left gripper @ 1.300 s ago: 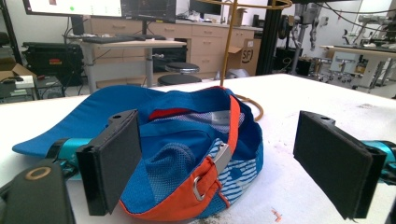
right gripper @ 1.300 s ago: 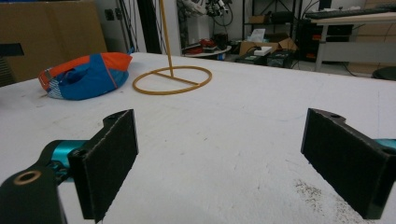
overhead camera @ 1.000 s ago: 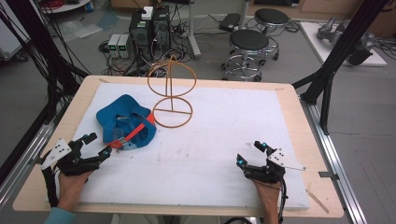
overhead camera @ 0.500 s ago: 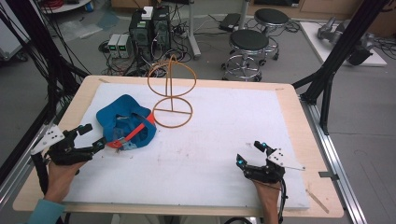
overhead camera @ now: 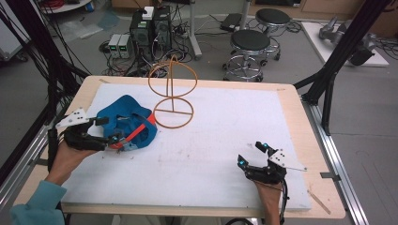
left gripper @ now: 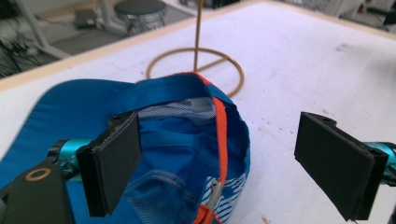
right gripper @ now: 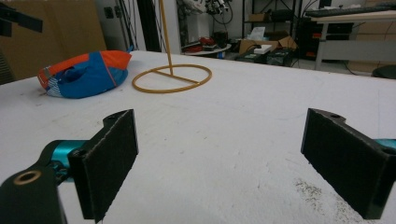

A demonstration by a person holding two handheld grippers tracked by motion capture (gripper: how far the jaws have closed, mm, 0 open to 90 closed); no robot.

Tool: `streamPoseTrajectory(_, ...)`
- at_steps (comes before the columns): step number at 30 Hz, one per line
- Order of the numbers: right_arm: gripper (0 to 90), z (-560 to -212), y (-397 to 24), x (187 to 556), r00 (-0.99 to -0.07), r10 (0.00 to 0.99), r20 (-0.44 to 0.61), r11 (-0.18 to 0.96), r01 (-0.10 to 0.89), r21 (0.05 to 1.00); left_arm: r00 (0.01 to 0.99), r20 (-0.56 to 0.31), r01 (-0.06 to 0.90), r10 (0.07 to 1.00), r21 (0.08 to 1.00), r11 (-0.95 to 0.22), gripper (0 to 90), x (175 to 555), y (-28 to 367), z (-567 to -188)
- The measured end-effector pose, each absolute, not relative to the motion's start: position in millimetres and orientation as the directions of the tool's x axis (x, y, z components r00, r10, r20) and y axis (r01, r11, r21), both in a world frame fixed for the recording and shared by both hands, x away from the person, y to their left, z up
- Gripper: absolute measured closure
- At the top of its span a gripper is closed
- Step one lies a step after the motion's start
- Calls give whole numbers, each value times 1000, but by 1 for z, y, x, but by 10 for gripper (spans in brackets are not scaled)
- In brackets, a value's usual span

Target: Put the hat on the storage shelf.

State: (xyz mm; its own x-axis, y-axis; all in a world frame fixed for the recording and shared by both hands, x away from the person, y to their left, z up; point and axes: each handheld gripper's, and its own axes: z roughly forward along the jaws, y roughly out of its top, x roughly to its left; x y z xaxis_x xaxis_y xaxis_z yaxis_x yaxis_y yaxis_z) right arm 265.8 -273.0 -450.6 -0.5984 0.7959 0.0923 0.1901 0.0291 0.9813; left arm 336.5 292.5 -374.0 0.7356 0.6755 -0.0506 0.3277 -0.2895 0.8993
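readable text: none | labels: none | numbers: none | signs: none

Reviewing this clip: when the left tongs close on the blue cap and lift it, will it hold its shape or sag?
The blue cap is thin fabric with mesh lining, lying crumpled, so its crown will probably sag. Its brim looks flatter, likely stiffer. It seems light, so it may slide if the open left tongs push it.

A wooden desk (overhead camera: 300,117) carries a white mat (overhead camera: 225,140), on which a blue cap (overhead camera: 126,124) lies just beside an orange wire stand (overhead camera: 172,112).
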Motion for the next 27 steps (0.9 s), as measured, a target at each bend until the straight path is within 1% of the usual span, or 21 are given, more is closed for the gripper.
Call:
streamPoseTrajectory(2, 99, -451, -273, 266, -599, 796, 92, 29, 189, 981, 738, -53, 341, 672, 889, -304, 153, 339, 289, -374)
streamPoseTrajectory(3, 99, -451, -273, 266, -599, 796, 92, 29, 190, 981, 748, -46, 360, 662, 866, -346, 153, 344, 284, -374)
streamPoseTrajectory(4, 99, -451, -273, 266, -599, 795, 93, 28, 190, 981, 749, -43, 367, 661, 858, -360, 153, 346, 281, -374)
streamPoseTrajectory(7, 99, -451, -273, 266, -600, 795, 92, 27, 188, 982, 752, -39, 371, 657, 850, -374, 154, 350, 276, -376)
streamPoseTrajectory(10, 99, -451, -273, 266, -600, 794, 95, 25, 188, 982, 751, -36, 402, 659, 817, -414, 164, 356, 269, -383)
streamPoseTrajectory(12, 99, -451, -273, 266, -599, 795, 93, 27, 187, 982, 748, -33, 409, 663, 810, -421, 183, 357, 267, -385)
streamPoseTrajectory(17, 99, -451, -273, 266, -600, 794, 94, 26, 188, 982, 759, -27, 416, 650, 789, -453, 192, 360, 262, -390)
streamPoseTrajectory(20, 99, -451, -273, 266, -599, 795, 93, 26, 187, 982, 754, -13, 438, 657, 755, -488, 196, 363, 259, -396)
streamPoseTrajectory(22, 99, -451, -273, 265, -599, 795, 94, 28, 190, 981, 751, -20, 454, 660, 741, -495, 201, 366, 258, -400)
streamPoseTrajectory(24, 99, -451, -273, 265, -599, 795, 94, 28, 190, 981, 754, -23, 458, 657, 734, -501, 218, 366, 257, -401)
streamPoseTrajectory(26, 99, -451, -273, 265, -599, 795, 93, 26, 187, 982, 763, -28, 456, 646, 732, -507, 268, 366, 255, -402)
streamPoseTrajectory(27, 99, -451, -273, 265, -599, 795, 93, 26, 187, 982, 766, -29, 455, 642, 730, -510, 268, 365, 254, -402)
